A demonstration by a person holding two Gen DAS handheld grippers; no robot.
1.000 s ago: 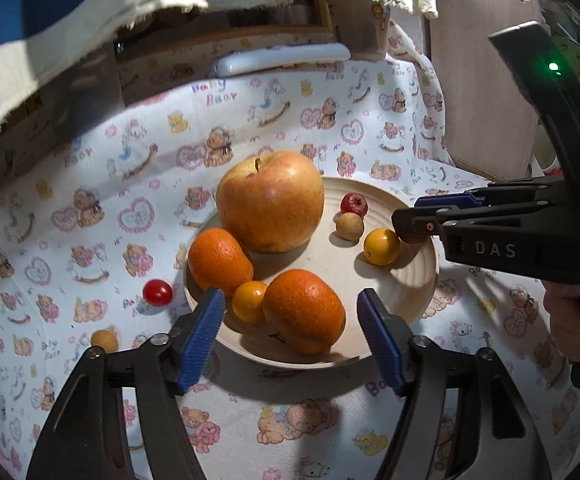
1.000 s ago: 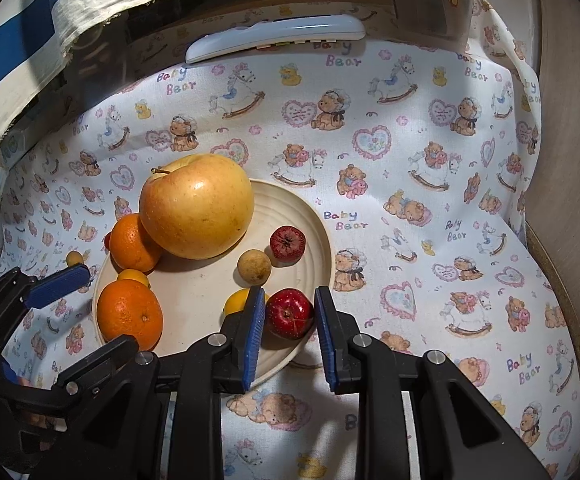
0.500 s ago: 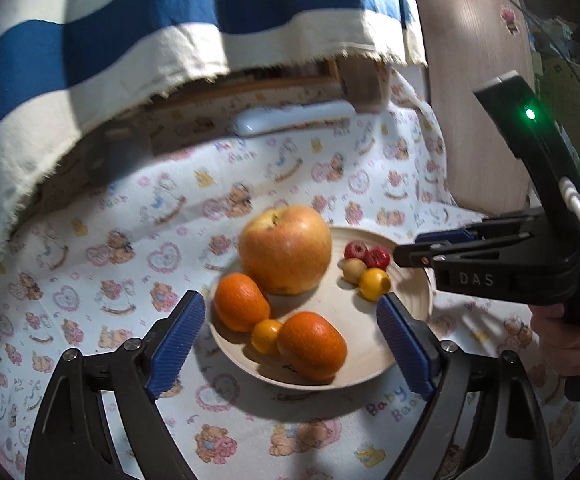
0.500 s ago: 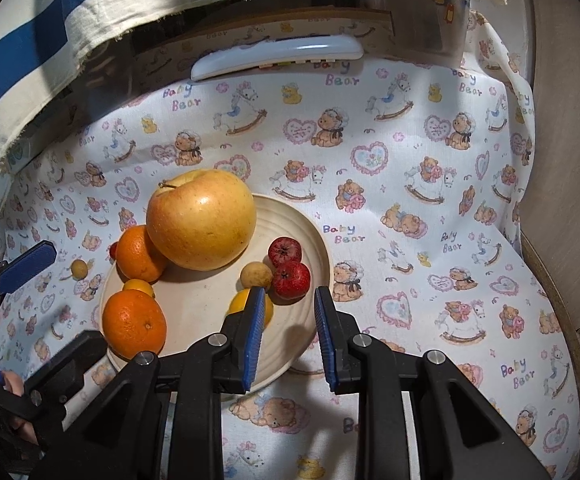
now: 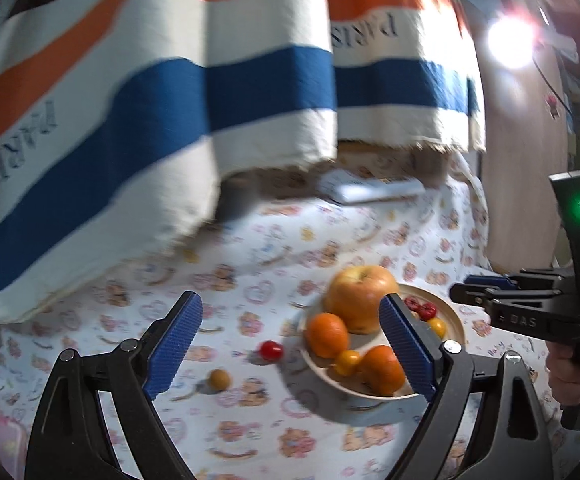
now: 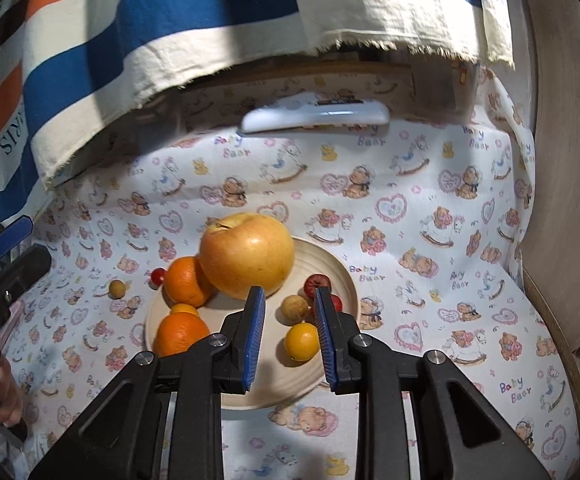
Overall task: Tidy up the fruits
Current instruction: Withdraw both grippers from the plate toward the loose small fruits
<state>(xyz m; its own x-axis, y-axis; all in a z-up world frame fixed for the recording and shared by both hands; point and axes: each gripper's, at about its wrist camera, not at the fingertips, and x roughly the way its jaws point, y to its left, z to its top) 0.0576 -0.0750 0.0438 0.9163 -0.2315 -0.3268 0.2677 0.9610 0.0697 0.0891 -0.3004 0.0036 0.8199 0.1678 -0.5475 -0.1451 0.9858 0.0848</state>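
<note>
Over at the plate (image 6: 342, 276) on the bear-print cloth (image 6: 430, 240) covering the counter. On the plate: one big yellow-red apple (image 6: 247, 254) at the back, a first orange (image 6: 185, 282) tucked against its left side, a second orange (image 6: 179, 334) at the plate's near left edge, and a tiny yellow fruit (image 6: 183, 309) wedged between the two oranges. On the plate's right half, a round yellow fruit (image 6: 301, 342) near the front, a small brown fruit (image 6: 294, 309) just behind it, and two small red fruits (image 6: 317, 283) at the right, the nearer one half hidden behind a finger.

Off the plate, to its left: a red cherry tomato (image 6: 157, 276) just beside the rim, and a small tan fruit (image 6: 116, 288) a little further out on the cloth.

Right gripper (image 6: 288, 292) poised above the front of the plate, pointing down at it, fingers drawn in narrow with only a slim gap, gripping nothing. Bare plate showing through that gap.

Left gripper (image 5: 290, 302) up above the cloth to the left of the plate, fingers spreading wider right now and already far apart, nothing clamped between them. Tomato and tan fruit lying free below, in the space between the blue pads.

Behind the plate, a white remote-like thing (image 6: 318, 118) at the far edge of the cloth, and a striped towel (image 6: 169, 40) hanging above.
</note>
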